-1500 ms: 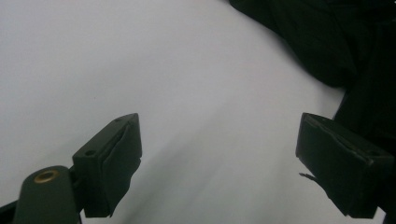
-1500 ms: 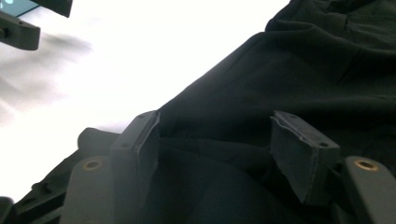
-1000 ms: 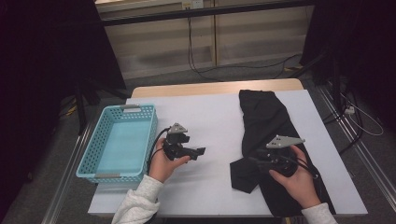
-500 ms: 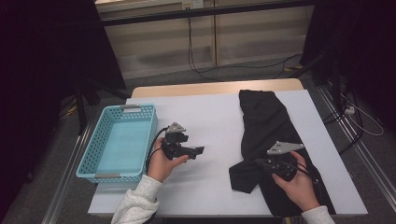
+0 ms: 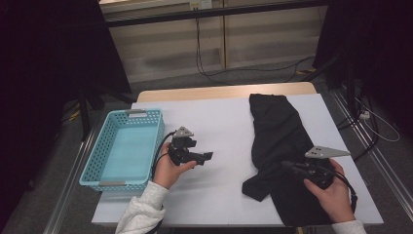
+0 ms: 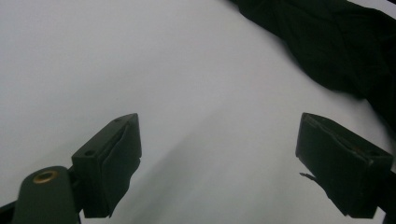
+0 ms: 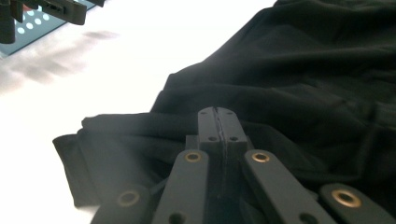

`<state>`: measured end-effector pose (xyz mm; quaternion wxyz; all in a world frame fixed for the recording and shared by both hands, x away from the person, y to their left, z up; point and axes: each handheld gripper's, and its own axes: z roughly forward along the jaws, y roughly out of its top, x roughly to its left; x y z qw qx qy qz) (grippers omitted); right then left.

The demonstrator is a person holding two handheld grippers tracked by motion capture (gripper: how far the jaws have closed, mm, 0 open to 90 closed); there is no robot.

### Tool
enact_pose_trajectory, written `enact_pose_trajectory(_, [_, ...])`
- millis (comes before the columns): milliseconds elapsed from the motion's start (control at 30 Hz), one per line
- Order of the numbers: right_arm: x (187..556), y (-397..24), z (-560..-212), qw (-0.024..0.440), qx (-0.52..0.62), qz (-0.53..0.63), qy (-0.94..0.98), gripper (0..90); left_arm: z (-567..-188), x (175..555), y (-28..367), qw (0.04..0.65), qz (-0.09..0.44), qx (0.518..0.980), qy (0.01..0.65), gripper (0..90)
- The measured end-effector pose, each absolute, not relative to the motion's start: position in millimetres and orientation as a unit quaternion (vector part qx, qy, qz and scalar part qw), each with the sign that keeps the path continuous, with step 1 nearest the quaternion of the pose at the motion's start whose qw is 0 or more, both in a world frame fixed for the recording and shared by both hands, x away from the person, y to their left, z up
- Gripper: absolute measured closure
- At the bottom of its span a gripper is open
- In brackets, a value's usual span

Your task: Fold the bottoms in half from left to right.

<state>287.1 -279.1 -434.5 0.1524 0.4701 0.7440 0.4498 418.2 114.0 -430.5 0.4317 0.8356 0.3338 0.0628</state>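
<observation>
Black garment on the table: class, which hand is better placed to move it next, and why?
Right. The right tongs have just closed and sit shut on a fold of the black garment. The left tongs stand open over bare table beside the blue basket, apart from the cloth.

Right gripper (image 5: 292,167) shifted toward the near right table edge, jaws just closed flat together over the black garment (image 5: 277,141), its fold dragged along.

Black 2-jaw tools (image 5: 207,157) (brass rivets, grey plates), grey knit sleeves (image 5: 141,209).
</observation>
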Motion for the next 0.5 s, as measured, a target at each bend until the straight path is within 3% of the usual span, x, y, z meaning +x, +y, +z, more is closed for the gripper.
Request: enact_pose_trajectory(500, [254.0, -316.0, -433.3, 0.165, 0.498, 0.444, 0.726, 90.0, -427.5, 421.7, 98.0, 0.434, 0.057, 0.843, 0.314, 14.3])
